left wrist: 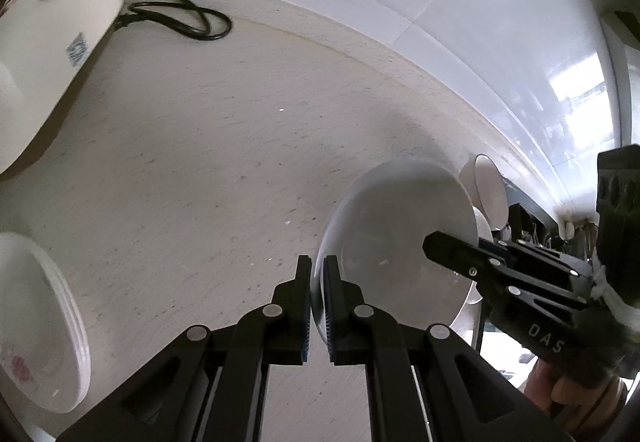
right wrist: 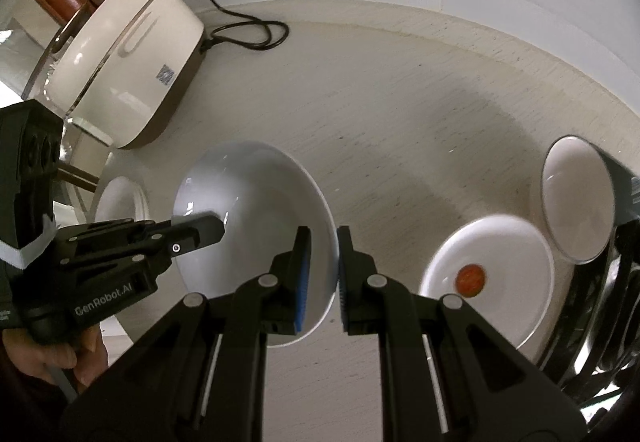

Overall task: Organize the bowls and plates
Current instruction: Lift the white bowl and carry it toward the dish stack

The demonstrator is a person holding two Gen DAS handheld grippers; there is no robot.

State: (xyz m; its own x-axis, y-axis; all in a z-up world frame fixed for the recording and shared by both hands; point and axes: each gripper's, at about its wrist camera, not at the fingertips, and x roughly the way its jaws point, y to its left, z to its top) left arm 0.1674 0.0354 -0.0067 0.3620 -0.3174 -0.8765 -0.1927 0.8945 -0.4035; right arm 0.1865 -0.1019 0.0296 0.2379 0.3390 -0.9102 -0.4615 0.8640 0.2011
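left wrist view: the left claw (left wrist: 317, 302) has its two fingers drawn in narrow on the near rim of a white bowl (left wrist: 400, 238), the rim passing straight between the blue pads. the bowl is held up off the pale desk (left wrist: 200, 162) and tilted, its hollow facing the camera, lying just ahead and to the right of this claw. the right claw (left wrist: 430, 242) comes in from the right, one black finger lying across the bowl's far side; from here i cannot tell its grip. far off to the left of the left claw, a stack of white plates (left wrist: 44, 326) sits at the picture's edge.

right wrist view: the right claw (right wrist: 322, 278) has the opposite rim of the same white bowl (right wrist: 252, 218) between its fingers, the left pad against the inside; a thin gap shows by the right pad, so it is narrow and looks to be gripping, not fully certain. the left claw (right wrist: 216, 228) reaches in from the left onto the bowl's other edge, a hand (right wrist: 52, 356) under its handle. to the right of the right claw a white plate with a red spot (right wrist: 492, 278) lies on the desk, with a smaller white dish (right wrist: 576, 198) standing on edge beyond it. a cream appliance (right wrist: 132, 58) and its black cord (right wrist: 248, 30) sit far ahead to the left.
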